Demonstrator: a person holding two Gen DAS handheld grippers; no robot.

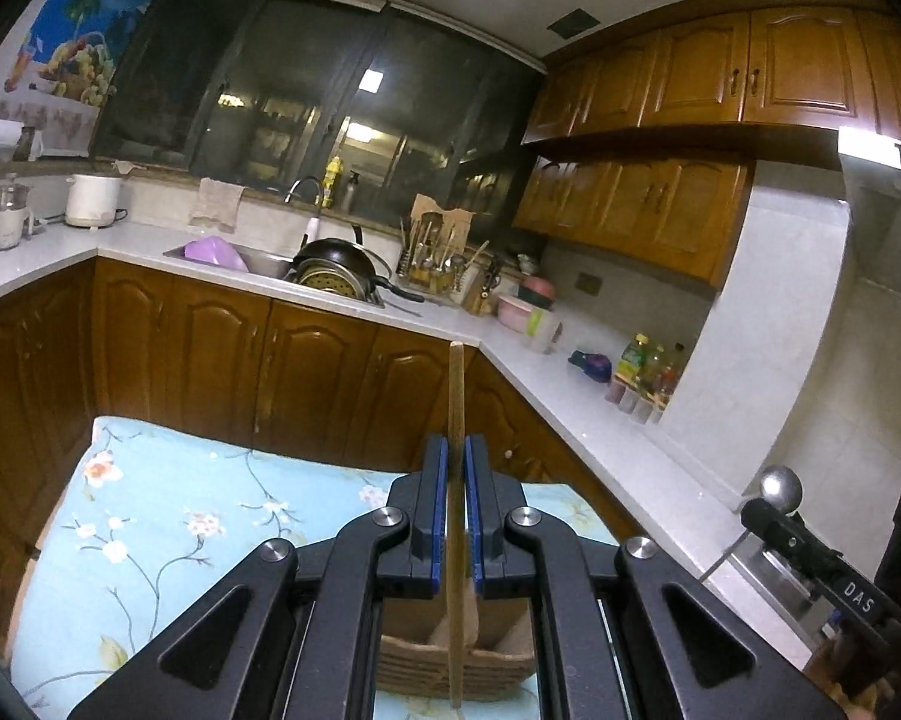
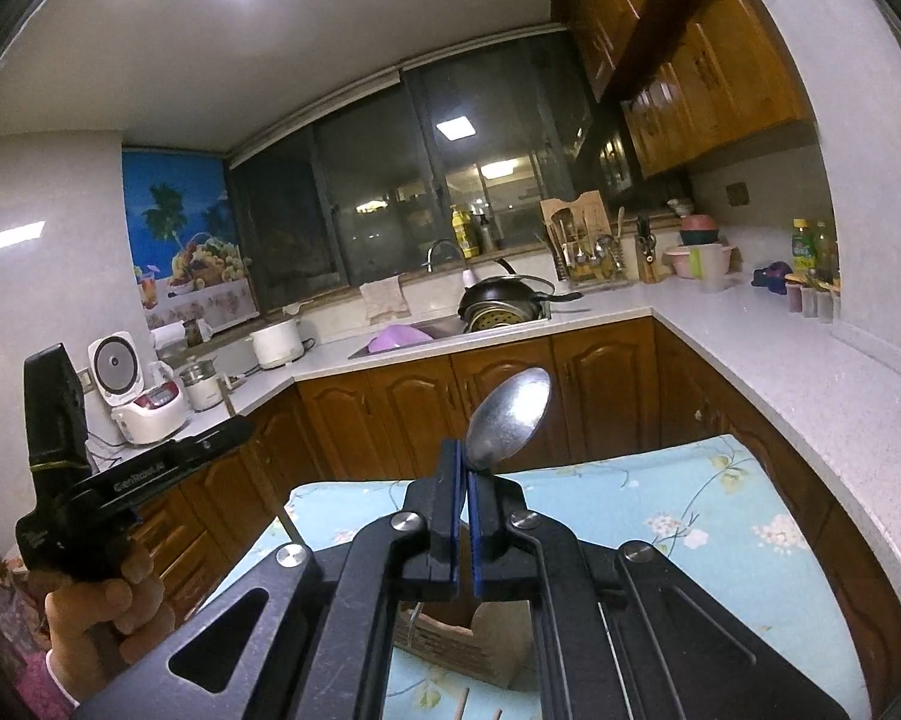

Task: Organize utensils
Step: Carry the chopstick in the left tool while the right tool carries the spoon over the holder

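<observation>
My left gripper (image 1: pixel 456 450) is shut on a wooden chopstick (image 1: pixel 455 396) that stands nearly upright between the blue pads, its top above the fingertips. Under it sits a brown cardboard organizer box (image 1: pixel 414 654) with dividers, on a light blue floral cloth (image 1: pixel 168 534). My right gripper (image 2: pixel 466 456) is shut on a metal spoon (image 2: pixel 513 414), bowl up and tilted right. The same organizer box (image 2: pixel 444 636) shows below the right gripper. The spoon bowl (image 1: pixel 780 486) and right gripper body appear at the right of the left wrist view; a hand (image 2: pixel 102 606) holding the left gripper shows at the left of the right wrist view.
A white L-shaped counter (image 1: pixel 570 396) over brown cabinets runs behind the cloth. A sink (image 1: pixel 258 261) holds a black wok and a purple item. A utensil rack (image 1: pixel 432 258), pink containers, bottles (image 1: pixel 648 366) and rice cookers (image 2: pixel 150 402) stand on it. Loose chopsticks (image 2: pixel 462 705) lie on the cloth.
</observation>
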